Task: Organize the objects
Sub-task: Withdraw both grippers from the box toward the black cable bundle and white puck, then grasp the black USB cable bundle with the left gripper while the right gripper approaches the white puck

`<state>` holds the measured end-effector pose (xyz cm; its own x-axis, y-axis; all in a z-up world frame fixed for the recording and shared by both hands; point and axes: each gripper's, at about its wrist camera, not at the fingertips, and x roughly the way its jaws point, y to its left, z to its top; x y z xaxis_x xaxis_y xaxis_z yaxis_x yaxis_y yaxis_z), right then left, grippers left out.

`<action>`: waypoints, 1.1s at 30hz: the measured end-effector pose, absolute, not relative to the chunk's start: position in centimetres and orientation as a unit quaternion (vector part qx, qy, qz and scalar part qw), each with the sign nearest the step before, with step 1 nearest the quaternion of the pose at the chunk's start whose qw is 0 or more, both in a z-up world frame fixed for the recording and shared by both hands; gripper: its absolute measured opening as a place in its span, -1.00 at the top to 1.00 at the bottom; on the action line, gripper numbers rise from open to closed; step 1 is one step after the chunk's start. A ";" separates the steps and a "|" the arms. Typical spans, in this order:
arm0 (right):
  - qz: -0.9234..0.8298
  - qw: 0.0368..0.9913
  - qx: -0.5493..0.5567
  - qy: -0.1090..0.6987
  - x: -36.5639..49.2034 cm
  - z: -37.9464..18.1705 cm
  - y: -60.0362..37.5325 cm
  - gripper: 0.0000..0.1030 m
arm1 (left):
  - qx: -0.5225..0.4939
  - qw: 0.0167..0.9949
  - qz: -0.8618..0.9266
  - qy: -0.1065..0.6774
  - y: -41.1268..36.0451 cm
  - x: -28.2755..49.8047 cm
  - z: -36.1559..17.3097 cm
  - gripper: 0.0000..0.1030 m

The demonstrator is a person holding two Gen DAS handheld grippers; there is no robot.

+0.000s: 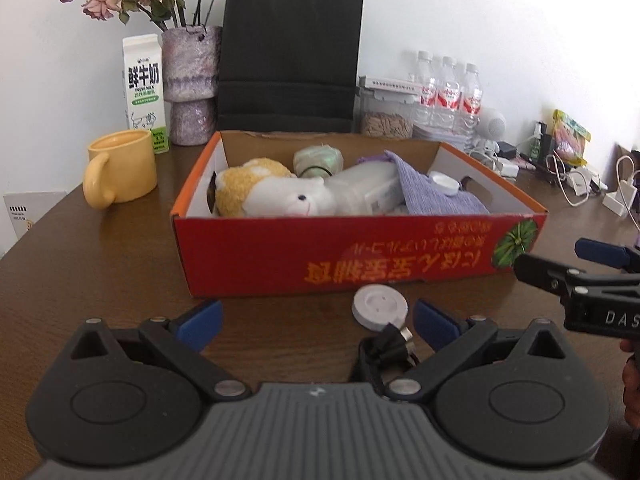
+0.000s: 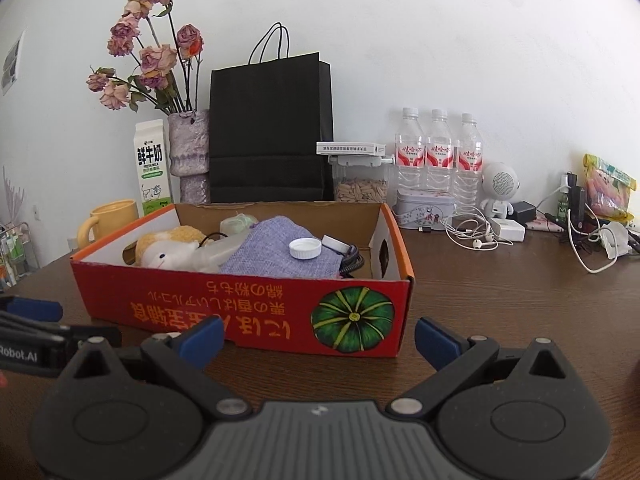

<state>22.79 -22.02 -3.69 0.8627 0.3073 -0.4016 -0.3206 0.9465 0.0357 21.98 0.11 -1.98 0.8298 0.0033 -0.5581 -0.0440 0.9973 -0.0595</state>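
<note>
A red cardboard box [image 1: 360, 252] [image 2: 248, 304] stands open on the brown table. It holds a plush toy [image 1: 272, 194] [image 2: 168, 250], a purple cloth [image 1: 432, 192] [image 2: 280, 248], a white cap [image 2: 305, 249] and a pale bottle [image 1: 360, 190]. In front of the box lie a white round disc [image 1: 380, 306] and a small black plug [image 1: 390, 346]. My left gripper [image 1: 318, 322] is open, low over the table before the box, the disc just inside its right finger. My right gripper [image 2: 320, 338] is open too, facing the box's front right corner.
Behind the box stand a yellow mug [image 1: 120, 168], a milk carton [image 1: 145, 92], a vase of dried roses [image 1: 192, 84], a black paper bag [image 1: 290, 56] and water bottles [image 2: 438, 152]. Cables, chargers and earphones [image 2: 476, 236] litter the right side.
</note>
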 end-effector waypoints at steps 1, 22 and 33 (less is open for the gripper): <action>0.163 0.964 -0.013 0.211 22.7 -3.8 -22.3 -0.98 | -0.034 0.953 0.008 0.302 -0.2 21.9 -2.3 -1.00; 0.156 0.960 -0.021 0.233 22.4 -4.7 -22.7 -0.98 | -0.003 0.941 0.001 0.338 -2.8 22.3 -4.1 -0.32; 0.152 0.957 -0.020 0.246 22.8 -4.9 -22.6 -0.98 | -0.039 0.956 0.018 0.291 -0.1 20.7 -2.5 0.26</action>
<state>22.82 -22.61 -4.90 0.8324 0.2806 -0.4779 -0.3006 0.9531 0.0360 20.75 -0.12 -2.50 0.8298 0.0118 -0.5580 -0.0574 0.9963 -0.0643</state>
